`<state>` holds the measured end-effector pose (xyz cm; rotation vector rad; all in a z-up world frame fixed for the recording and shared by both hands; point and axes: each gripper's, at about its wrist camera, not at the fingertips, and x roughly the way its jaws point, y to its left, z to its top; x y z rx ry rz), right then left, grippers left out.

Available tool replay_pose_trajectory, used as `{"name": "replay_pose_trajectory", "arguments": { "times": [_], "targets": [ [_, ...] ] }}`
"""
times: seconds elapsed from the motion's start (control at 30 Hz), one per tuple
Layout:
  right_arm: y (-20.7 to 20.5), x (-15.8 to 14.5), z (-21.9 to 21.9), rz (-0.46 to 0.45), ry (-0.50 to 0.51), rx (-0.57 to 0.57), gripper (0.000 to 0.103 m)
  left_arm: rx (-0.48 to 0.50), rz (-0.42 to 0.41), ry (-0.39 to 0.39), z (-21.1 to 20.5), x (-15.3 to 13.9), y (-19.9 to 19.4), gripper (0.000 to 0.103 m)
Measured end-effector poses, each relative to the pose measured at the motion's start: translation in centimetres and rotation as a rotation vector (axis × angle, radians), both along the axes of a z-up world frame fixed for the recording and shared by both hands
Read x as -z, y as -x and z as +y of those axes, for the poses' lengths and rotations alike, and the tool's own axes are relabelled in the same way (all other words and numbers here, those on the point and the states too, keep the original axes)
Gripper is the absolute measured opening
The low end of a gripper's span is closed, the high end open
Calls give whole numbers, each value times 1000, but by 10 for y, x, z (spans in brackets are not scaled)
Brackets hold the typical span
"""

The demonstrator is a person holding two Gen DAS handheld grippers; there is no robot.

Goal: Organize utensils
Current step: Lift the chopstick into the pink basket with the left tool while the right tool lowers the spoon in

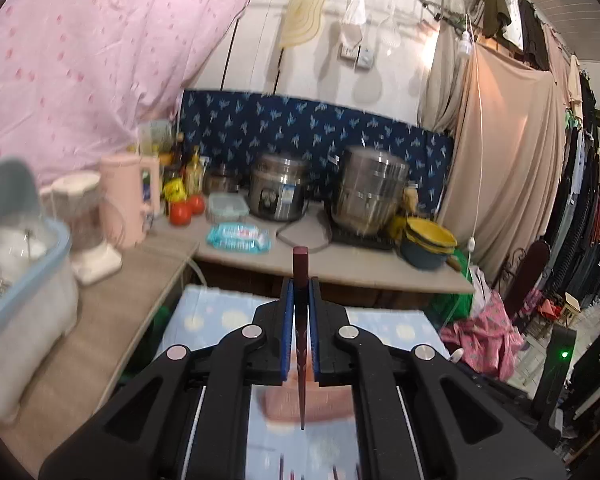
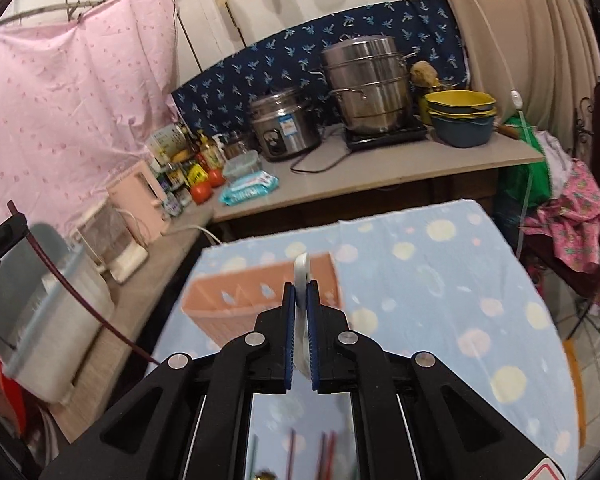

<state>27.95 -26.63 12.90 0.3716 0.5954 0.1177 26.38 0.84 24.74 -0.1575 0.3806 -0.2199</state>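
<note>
Left claw (image 1: pixel 300 280) clenched on a dark red chopstick (image 1: pixel 301 264): blunt end sticks out just past the tips, thin end hangs down behind the pads toward the wrist. Right claw (image 2: pixel 300 286) clenched on a white utensil (image 2: pixel 302 270), probably a spoon; only the rounded handle end shows ahead of the tips, the rest is hidden between the pads.

Orange basket (image 2: pixel 220 308) sits ahead of and below the right claw, slightly left, on the blue dotted cloth (image 2: pixel 440 280). From the left claw it's below the fingers, mostly blocked by them. More chopsticks lie under both claws, blurred, count unclear.

Risks, my read:
- Chopstick is pinched at one narrow point along a tapered shaft, so it can pivot or slip out on any jerk.
- Both frames are motion-blurred; a fast approach could overshoot the basket slots.
- Long tail of the chopstick swings wide and could clip the plastic tub (image 2: pixel 40 300) left of the right claw.
- Both claws converging on one basket could collide.
</note>
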Motion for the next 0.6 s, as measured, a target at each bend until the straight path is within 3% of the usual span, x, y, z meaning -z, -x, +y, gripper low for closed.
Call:
{"name": "replay_pose_trajectory", "arguments": {
  "times": [0.13, 0.4, 0.6],
  "targets": [
    [-36, -2, 1, -16, -34, -2, 6, 10, -9, -5, -12, -3, -34, 7],
    [-82, 27, 9, 53, -21, -9, 6, 7, 49, -25, -20, 28, -77, 7],
    [-87, 45, 5, 79, -34, -3, 6, 21, 13, 11, -14, 8, -79, 7]
  ]
}}
